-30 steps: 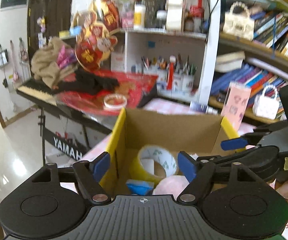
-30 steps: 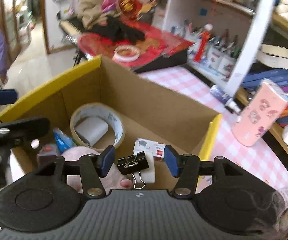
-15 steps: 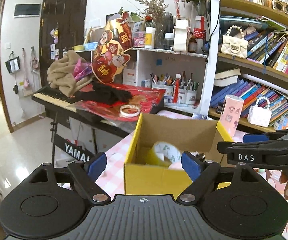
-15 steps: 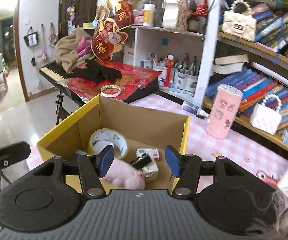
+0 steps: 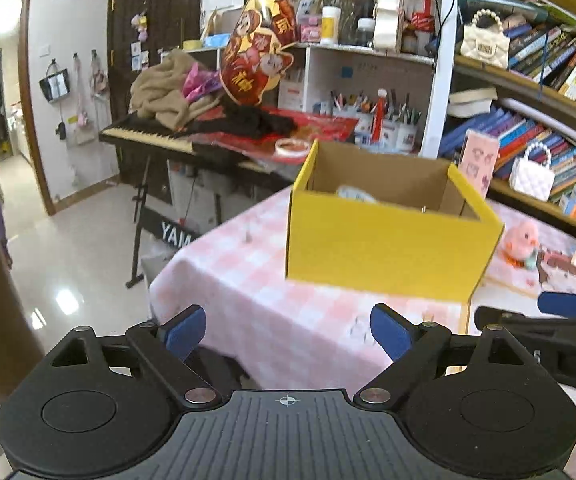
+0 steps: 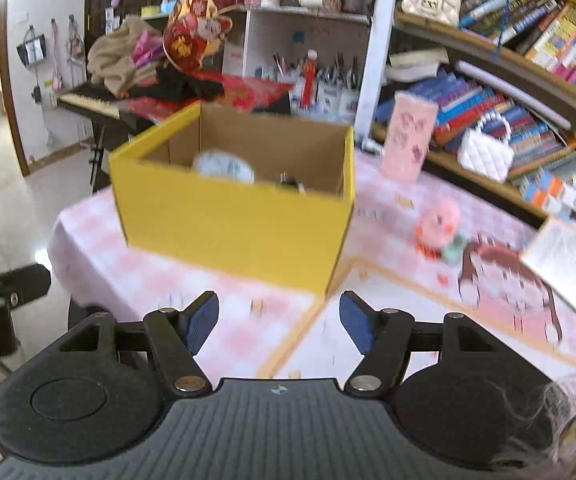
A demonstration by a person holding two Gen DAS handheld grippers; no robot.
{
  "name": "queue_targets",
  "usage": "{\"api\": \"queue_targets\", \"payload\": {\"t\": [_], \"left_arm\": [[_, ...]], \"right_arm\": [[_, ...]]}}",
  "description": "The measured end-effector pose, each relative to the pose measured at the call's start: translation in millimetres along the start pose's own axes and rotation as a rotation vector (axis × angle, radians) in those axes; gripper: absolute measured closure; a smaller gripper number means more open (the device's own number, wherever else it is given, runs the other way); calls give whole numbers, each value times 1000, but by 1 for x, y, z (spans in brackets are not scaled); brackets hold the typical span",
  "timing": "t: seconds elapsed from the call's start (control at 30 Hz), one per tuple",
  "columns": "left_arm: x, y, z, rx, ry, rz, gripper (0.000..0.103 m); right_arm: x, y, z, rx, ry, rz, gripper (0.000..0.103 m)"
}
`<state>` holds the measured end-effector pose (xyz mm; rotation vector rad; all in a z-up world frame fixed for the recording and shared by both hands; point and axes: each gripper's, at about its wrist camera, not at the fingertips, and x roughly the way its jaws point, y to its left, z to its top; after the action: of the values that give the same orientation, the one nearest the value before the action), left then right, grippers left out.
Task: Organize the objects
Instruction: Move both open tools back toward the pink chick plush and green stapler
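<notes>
Chick toy (image 6: 438, 226) sits on the worktop (image 6: 248, 336) right of the box (image 6: 232, 216), nearer the right tool (image 6: 279, 322); both tools spread, empty.

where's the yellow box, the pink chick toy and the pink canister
yellow box (image 6: 232, 222), right wrist view, front wall
pink chick toy (image 6: 440, 222), right wrist view, its body
pink canister (image 6: 408, 142), right wrist view, printed side

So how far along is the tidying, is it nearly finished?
Partly done: the yellow box already holds a tape roll and something dark beside it. Nothing is in hand; the left gripper and right gripper are both open and empty. The pink chick toy sits on the tablecloth, perhaps next.
</notes>
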<state>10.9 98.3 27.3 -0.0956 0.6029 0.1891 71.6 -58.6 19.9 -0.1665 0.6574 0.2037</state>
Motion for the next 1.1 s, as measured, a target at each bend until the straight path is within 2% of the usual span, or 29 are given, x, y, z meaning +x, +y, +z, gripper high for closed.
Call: {"api": "queue_targets", "payload": {"t": [0.2, 0.4, 0.6, 0.93, 1.1], "left_arm": [[-14, 1, -24, -4, 28, 23, 11], [-21, -6, -38, 2, 57, -8, 10], [-24, -35, -48, 91, 74, -85, 9], [-18, -100, -52, 231, 88, -268, 7], [-15, -128, -52, 287, 89, -337, 7]], "right_arm": [[-16, 8, -39, -8, 35, -19, 36], [-29, 4, -62, -11, 50, -38, 31], [-41, -21, -79, 65, 79, -96, 29], [-61, -79, -105, 228, 117, -267, 26], [-69, -109, -114, 311, 134, -343, 25]]}}
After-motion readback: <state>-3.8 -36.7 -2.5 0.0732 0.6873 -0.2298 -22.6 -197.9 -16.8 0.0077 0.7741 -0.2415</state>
